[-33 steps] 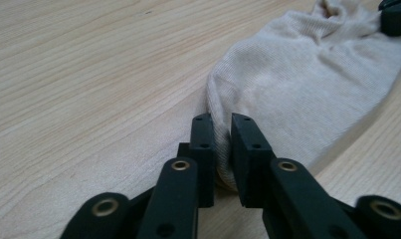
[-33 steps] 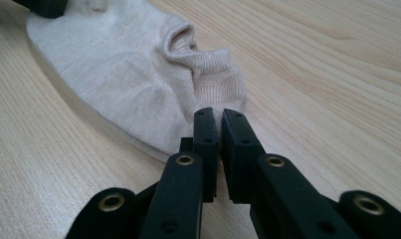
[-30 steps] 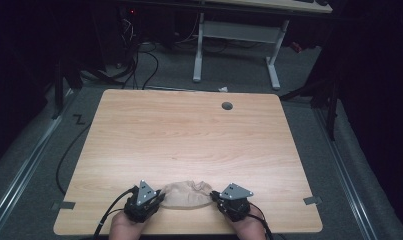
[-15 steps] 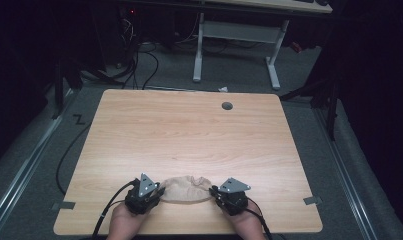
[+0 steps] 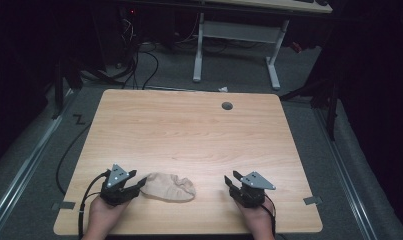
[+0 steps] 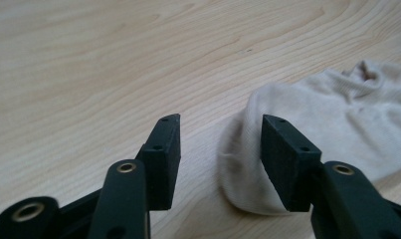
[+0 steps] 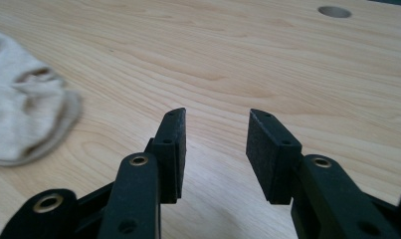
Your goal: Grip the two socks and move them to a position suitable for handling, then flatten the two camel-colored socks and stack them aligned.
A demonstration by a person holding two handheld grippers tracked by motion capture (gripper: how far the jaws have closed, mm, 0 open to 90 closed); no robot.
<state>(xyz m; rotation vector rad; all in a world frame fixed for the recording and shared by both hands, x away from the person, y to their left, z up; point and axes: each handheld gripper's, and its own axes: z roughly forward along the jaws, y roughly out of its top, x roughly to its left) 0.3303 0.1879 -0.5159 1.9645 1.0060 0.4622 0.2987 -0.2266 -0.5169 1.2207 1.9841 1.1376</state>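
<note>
A light wooden table (image 5: 189, 130) seen from above, with a person's two hands coming in from the near edge, each holding a black two-jaw gripper. A beige sock (image 5: 168, 186) lies crumpled flat on the table near the front edge, left of centre. The left gripper (image 5: 134, 182) sits just beside the sock's left end; its jaws have just been opening and now stand apart, released, nothing pressed between them. In the left gripper view the sock (image 6: 332, 134) lies mostly behind the right-hand jaw, its rounded end reaching into the gap, with bare wood in front of the other jaw. The right gripper (image 5: 231, 181) rests well apart from the sock, to its right; its jaws have also just been opening and stand wide over bare wood. In the right gripper view the sock (image 7: 24, 119) lies far off to the left, and a round hole (image 7: 334, 11) in the tabletop shows at the far edge
</note>
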